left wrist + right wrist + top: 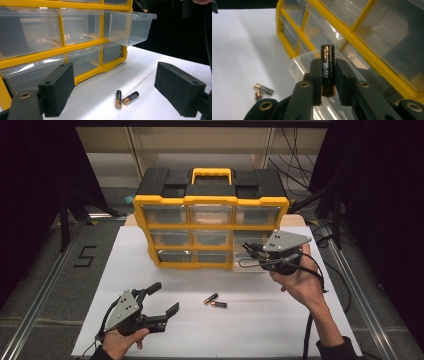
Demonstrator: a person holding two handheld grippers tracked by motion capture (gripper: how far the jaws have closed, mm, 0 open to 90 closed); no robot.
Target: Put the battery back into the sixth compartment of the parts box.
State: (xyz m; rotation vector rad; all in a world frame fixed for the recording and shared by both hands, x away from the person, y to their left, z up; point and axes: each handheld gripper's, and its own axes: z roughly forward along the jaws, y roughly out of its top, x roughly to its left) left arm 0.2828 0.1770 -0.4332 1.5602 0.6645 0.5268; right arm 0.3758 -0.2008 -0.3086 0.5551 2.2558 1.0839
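Near the worktop's front left corner, the left claw waits wide open and empty. Two batteries lie near the front edge's middle. Toward the right edge, the right claw pinches one battery upright above the pulled-out drawer, probably for dropping it inside.

A black "5" mark on the grey floor; cables behind the table.

left gripper | black jaws, grey plate (three-cornered) | dark sleeves, black cables
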